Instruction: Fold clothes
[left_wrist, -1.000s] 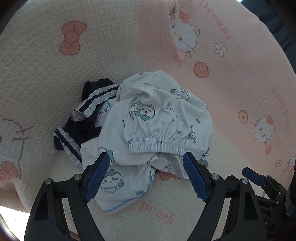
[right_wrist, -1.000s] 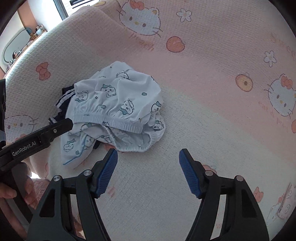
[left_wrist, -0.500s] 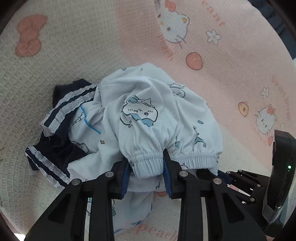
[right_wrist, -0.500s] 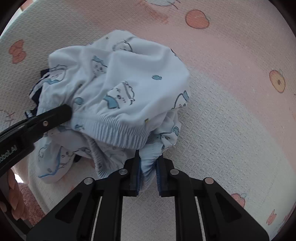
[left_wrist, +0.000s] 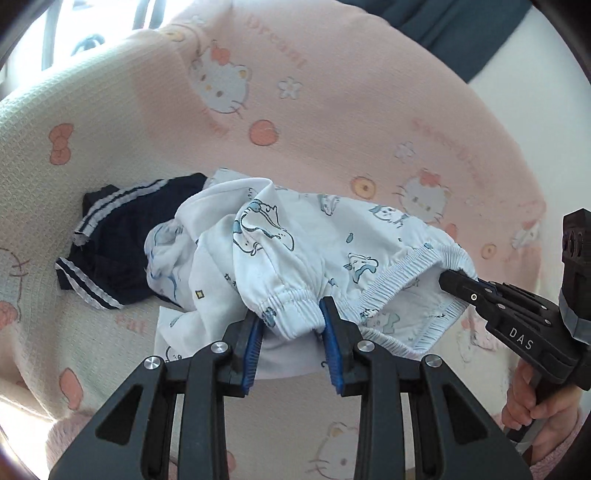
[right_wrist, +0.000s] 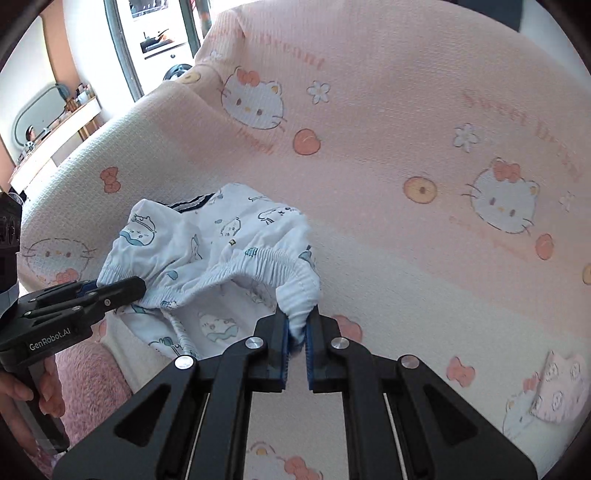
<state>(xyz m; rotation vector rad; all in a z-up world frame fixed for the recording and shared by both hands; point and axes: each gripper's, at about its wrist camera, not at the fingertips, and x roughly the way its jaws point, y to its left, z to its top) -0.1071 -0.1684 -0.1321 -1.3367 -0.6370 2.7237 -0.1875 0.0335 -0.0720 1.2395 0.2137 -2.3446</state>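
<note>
White shorts with blue cartoon prints (left_wrist: 303, 236) hang lifted above the bed, held by the elastic waistband at two places. My left gripper (left_wrist: 291, 325) is shut on a bunched part of the waistband; it shows in the right wrist view as the left gripper (right_wrist: 92, 290) at the band's left end. My right gripper (right_wrist: 297, 328) is shut on the band's other end of the white shorts (right_wrist: 221, 236), and enters the left wrist view as the right gripper (left_wrist: 454, 277). A dark navy garment with white stripes (left_wrist: 122, 236) lies under the shorts' far side.
A pink and cream waffle blanket with cat and peach prints (left_wrist: 332, 110) covers the bed. A small folded printed cloth (right_wrist: 554, 391) lies at the lower right. A pink fuzzy sleeve and a hand (right_wrist: 48, 387) hold the left tool. A dresser with a mirror (right_wrist: 51, 118) stands beyond the bed.
Both grippers went from open above the pile to shut on the shorts' waistband. They then rose and drew apart, lifting the shorts and stretching the band between them.
</note>
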